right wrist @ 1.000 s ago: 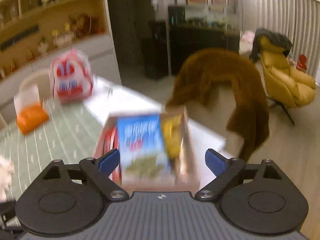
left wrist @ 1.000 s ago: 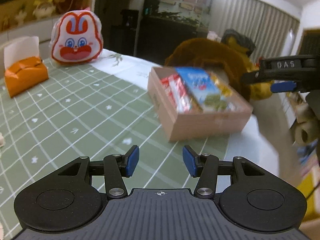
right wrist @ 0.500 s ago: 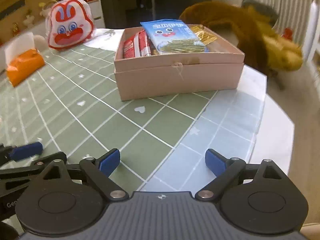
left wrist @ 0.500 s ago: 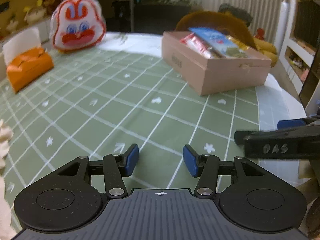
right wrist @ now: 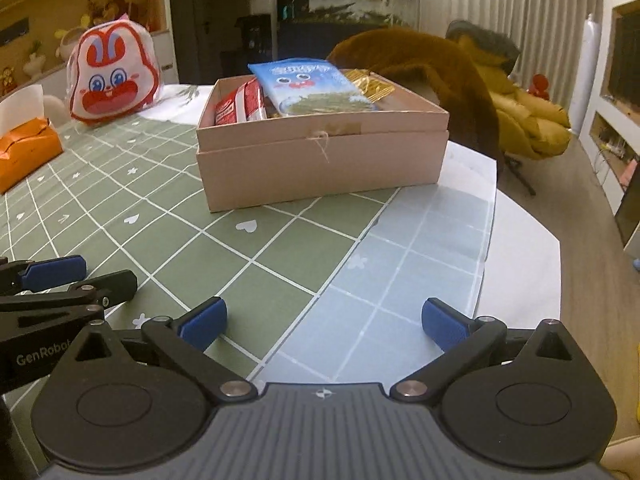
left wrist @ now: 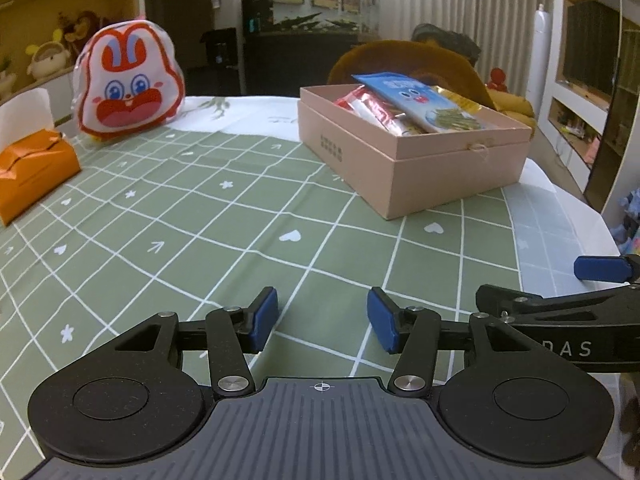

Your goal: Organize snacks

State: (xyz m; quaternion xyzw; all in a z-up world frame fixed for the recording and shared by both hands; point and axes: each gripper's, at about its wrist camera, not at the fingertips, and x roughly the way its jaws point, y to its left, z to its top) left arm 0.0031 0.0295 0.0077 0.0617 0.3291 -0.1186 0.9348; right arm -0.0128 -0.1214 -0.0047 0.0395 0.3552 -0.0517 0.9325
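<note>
I hold both grippers low over the green checked tablecloth [left wrist: 192,216], nothing between the fingers: left gripper [left wrist: 322,320] spread partway, right gripper [right wrist: 323,322] wide, its jaws just been opening. The pink box [right wrist: 320,160] sits far, right of centre, holding the blue snack pack [right wrist: 312,88], red packs [right wrist: 240,106] and a yellow pack [right wrist: 370,84]. The bunny bag [left wrist: 128,80] and orange tissue pouch [left wrist: 34,168] sit far left.

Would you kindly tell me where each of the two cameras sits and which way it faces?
Left wrist view: sits on the left gripper, looking across the green tablecloth toward the pink box; its own blue fingers show, the right gripper at right.
Right wrist view: sits on the right gripper, facing the box head-on; its own fingers stand wide, the left gripper at left.
Shared: box, blue snack packet, rabbit bag, orange tissue holder.
</note>
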